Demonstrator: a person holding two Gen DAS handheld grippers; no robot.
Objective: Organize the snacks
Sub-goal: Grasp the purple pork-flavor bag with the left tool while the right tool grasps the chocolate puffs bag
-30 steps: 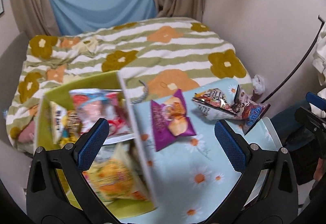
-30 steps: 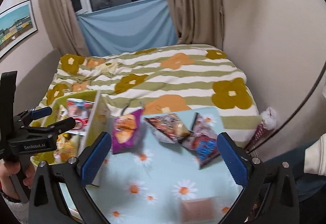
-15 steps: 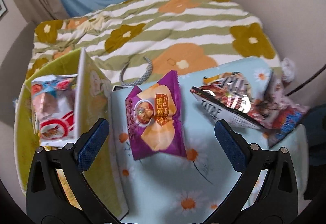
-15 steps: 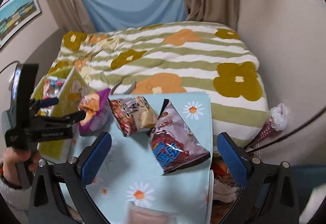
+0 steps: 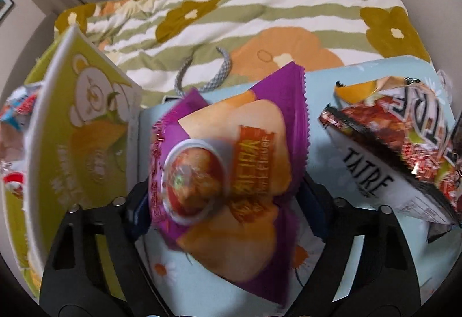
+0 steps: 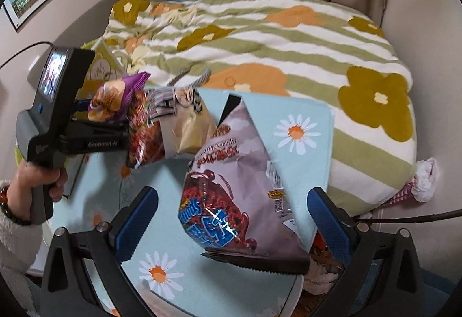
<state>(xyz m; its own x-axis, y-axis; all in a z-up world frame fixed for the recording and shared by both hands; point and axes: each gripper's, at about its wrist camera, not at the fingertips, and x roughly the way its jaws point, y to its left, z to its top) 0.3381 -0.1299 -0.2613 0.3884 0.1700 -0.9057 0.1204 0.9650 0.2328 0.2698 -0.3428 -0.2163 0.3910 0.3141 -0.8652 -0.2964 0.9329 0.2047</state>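
Observation:
A purple chip bag fills the left wrist view. My left gripper has its blue pads against the bag's two sides and is closed on it; the bag also shows at the gripper's tip in the right wrist view. A red and white snack bag lies to its right on the daisy-print tabletop. A grey-pink bag with a blue logo lies between my right gripper's open fingers, untouched. The green bear-print box stands at left with snacks inside.
The small table's far edge meets a bed with a striped flower quilt. A grey cord loop lies on the quilt by the table. A wall is at right. A crumpled wrapper sits off the table's right edge.
My left gripper moved forward and closed on the purple bag. My right gripper moved forward toward the grey-pink bag, which now lies between its open fingers.

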